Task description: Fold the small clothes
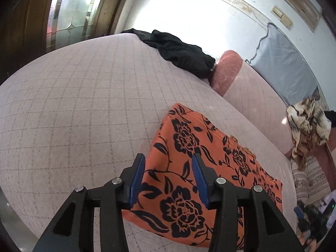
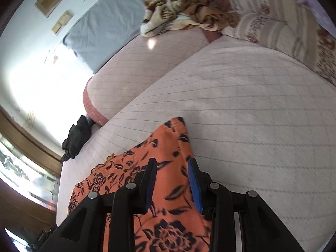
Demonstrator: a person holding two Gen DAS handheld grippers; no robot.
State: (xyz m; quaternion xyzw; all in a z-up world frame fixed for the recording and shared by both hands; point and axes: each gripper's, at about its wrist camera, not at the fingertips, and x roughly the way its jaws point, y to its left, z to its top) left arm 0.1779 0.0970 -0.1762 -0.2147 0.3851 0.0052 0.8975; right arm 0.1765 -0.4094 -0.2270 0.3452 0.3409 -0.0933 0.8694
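Observation:
An orange garment with black flowers [image 1: 189, 147] lies folded into a rough rectangle on the pale quilted cushion [image 1: 84, 105]. My left gripper [image 1: 169, 159] hovers over its near left part, jaws open and empty. In the right wrist view the same garment [image 2: 168, 147] lies under my right gripper [image 2: 172, 163], which is open over its far corner and holds nothing. A black garment [image 1: 178, 50] lies crumpled at the cushion's far edge; it also shows in the right wrist view [image 2: 76, 136].
A pink bolster [image 1: 226, 71] and a grey-blue pad [image 1: 283, 63] lean at the wall. A brown and cream patterned cloth [image 2: 180, 6] lies bunched beside striped cushions [image 2: 273, 27]. A wooden door with glass [image 1: 69, 10] stands at the left.

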